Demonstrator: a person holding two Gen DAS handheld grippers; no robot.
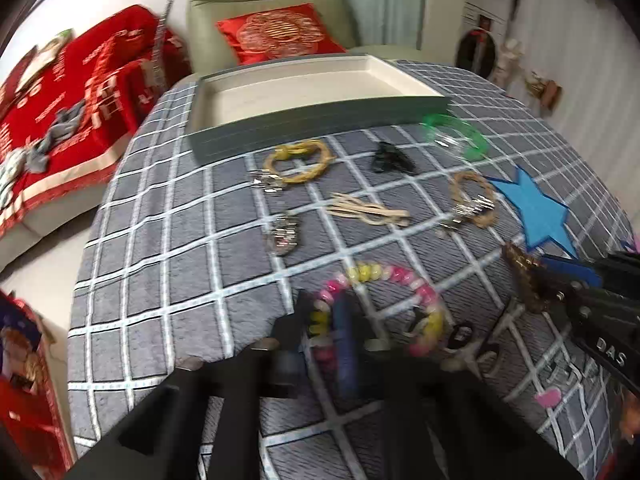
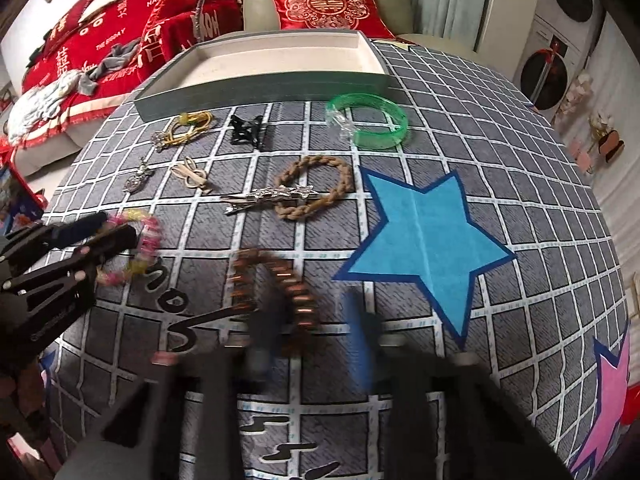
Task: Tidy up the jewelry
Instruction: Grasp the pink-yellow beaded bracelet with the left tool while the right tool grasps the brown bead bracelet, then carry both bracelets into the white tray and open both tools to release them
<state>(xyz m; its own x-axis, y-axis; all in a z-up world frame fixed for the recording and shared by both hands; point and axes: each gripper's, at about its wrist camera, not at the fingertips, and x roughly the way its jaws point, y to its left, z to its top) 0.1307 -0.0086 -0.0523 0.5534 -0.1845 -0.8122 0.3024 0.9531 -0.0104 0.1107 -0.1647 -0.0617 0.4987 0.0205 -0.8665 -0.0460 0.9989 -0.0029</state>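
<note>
Left wrist view: both tools clamp bracelets on the table.
My left tool (image 1: pixel 326 320) pinches the pink-yellow bead bracelet (image 1: pixel 384 308); my right tool (image 2: pixel 316 320) grips the brown bead bracelet (image 2: pixel 276 288), bound for the empty far tray (image 1: pixel 320 116).

Even, bright indoor light; soft shadows. Fisheye bends and darkens the edges. Motion blur smears the near foreground in both views.
</note>
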